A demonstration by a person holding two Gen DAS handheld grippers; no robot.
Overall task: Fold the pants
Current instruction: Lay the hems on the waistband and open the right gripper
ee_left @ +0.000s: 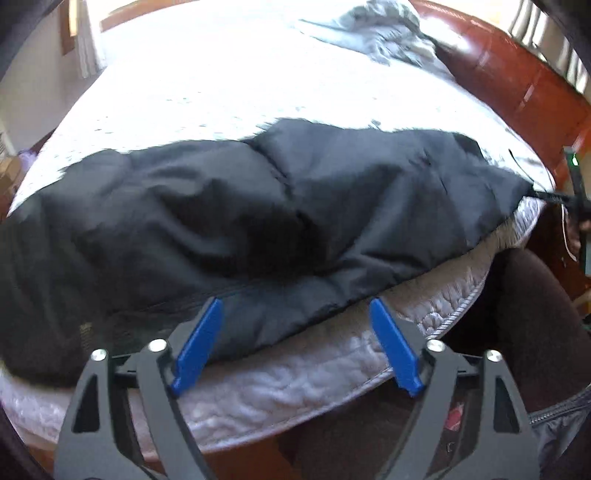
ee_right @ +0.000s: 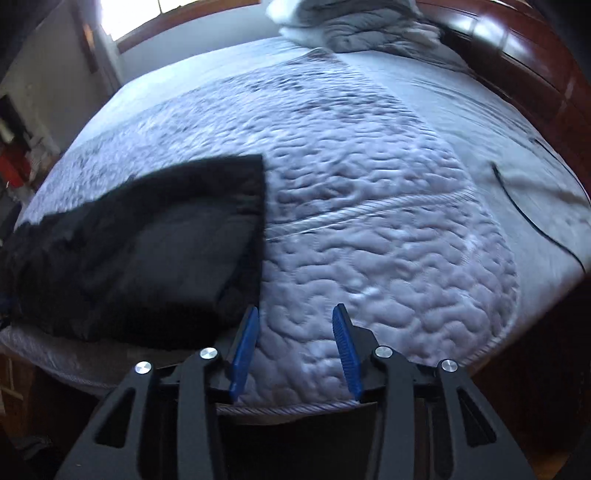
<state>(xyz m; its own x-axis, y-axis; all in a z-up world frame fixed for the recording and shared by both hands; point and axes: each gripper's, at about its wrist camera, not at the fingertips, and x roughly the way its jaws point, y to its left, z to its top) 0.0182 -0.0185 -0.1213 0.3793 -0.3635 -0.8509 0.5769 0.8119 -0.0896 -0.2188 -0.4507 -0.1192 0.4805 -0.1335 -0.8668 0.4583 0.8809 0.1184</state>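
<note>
The black pants (ee_left: pixel 258 206) lie spread across the near edge of the quilted mattress (ee_left: pixel 295 387), wrinkled, with one end draped over the edge. My left gripper (ee_left: pixel 295 310) is open, its blue fingers (ee_left: pixel 199 343) over the pants' near hem, holding nothing. In the right wrist view the pants (ee_right: pixel 147 251) lie folded over at the left with a straight right edge. My right gripper (ee_right: pixel 295 314) is open and empty just right of that edge, over the bare mattress (ee_right: pixel 388 240).
A crumpled grey blanket (ee_right: pixel 369 33) lies at the far end of the bed. A dark red wooden bed frame (ee_left: pixel 517 81) runs along the right. A thin black cable (ee_right: pixel 528 214) lies on the sheet at right. A window glows at far left.
</note>
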